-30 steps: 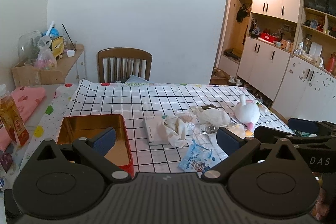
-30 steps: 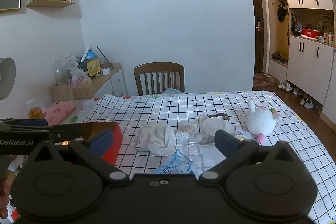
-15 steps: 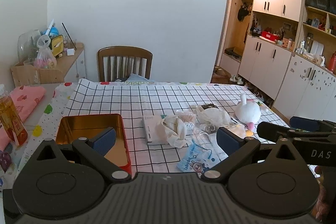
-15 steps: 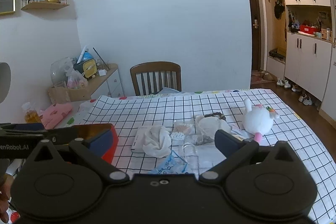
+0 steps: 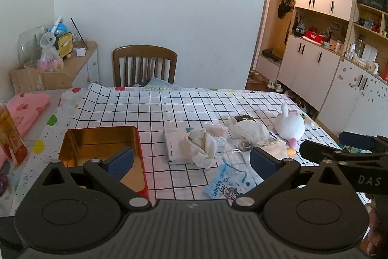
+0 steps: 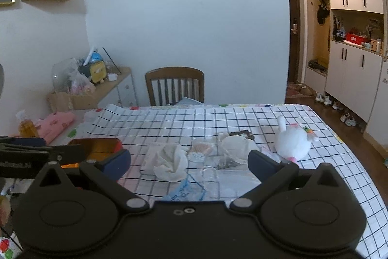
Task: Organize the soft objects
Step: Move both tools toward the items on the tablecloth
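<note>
Progress is judged to be at the very start, since nothing soft is seen inside a container yet. At the left of the bench [image 5: 116, 111], an open tin [image 5: 97, 145] with a gold lining and red outer wall is seen, and its visible interior is bare. The left gripper [image 5: 191, 159] is held above the near edge, its jaws spread wide and nothing caught between them; one blue pad is seen over the tin's right wall.

Moving toward the middle, a flat white packet [image 5: 173, 145] is found lying on the checked cloth, with a crumpled cream cloth [image 5: 201, 146] resting partly on it. Just beside it, small cotton items in clear wrap are glimpsed, though they cannot be made out clearly. In front of them a blue printed pouch [image 5: 224, 182] is seen lying flat. A pale fabric bag [image 5: 249, 129] is noted a little further right, with a dark band at its far edge.

At the right, a white plush toy [image 6: 293, 141] is seen lying on its side, well apart from the tin. The right gripper [image 6: 189, 162] is likewise held released, empty, above the near edge, facing the pile.

All of the soft pieces are therefore judged still to be gathered, and the tin is taken as the likely place for them. No grasp has been made by either gripper.
</note>
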